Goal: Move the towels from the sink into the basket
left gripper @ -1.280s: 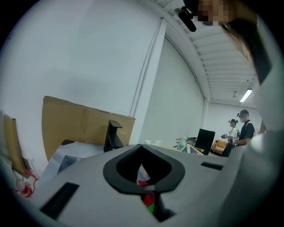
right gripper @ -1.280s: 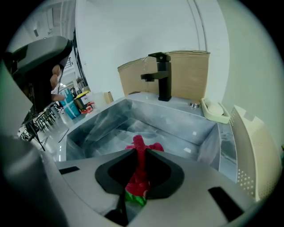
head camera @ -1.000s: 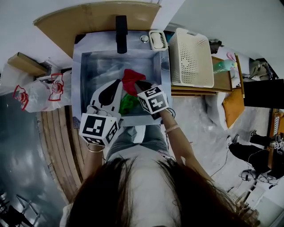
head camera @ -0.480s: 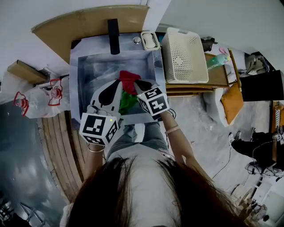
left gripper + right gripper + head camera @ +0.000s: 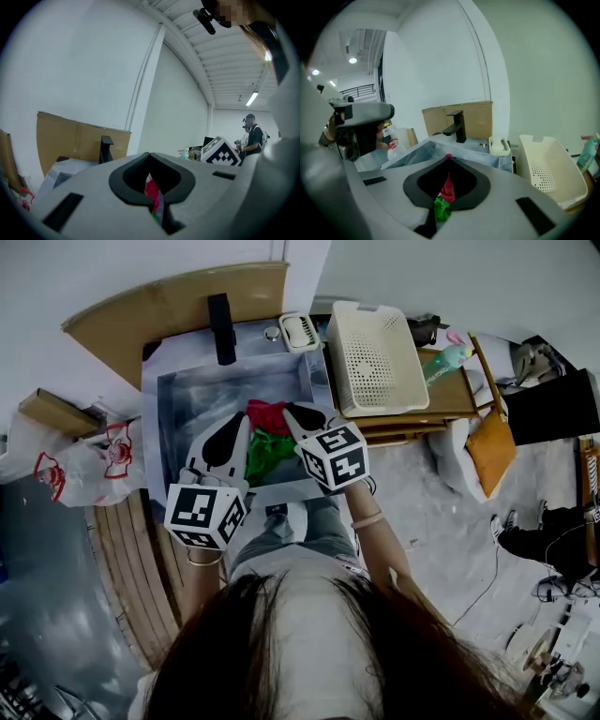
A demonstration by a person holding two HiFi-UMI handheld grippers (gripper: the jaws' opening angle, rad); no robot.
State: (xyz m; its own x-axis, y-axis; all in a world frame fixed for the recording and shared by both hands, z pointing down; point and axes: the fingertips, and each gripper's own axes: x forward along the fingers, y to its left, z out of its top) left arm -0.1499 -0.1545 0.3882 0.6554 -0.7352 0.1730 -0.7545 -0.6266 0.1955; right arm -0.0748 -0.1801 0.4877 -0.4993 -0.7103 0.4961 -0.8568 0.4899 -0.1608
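- Sink [image 5: 167,395] action: the right gripper [image 5: 296,414] is over its near right part, jaws clamped tight on the red towel [image 5: 266,414].
- Green towel [image 5: 265,451] is bunched against the red one, toward the sink's near side.
- Left gripper [image 5: 240,421] hangs over the sink's middle with its jaws together; cloth shows through the slit, and I can't tell if it's pinched.
- Basket [image 5: 375,357] stands just right of the sink.

No legible text anywhere. Red print on plastic bag [image 5: 89,460] too small to read.
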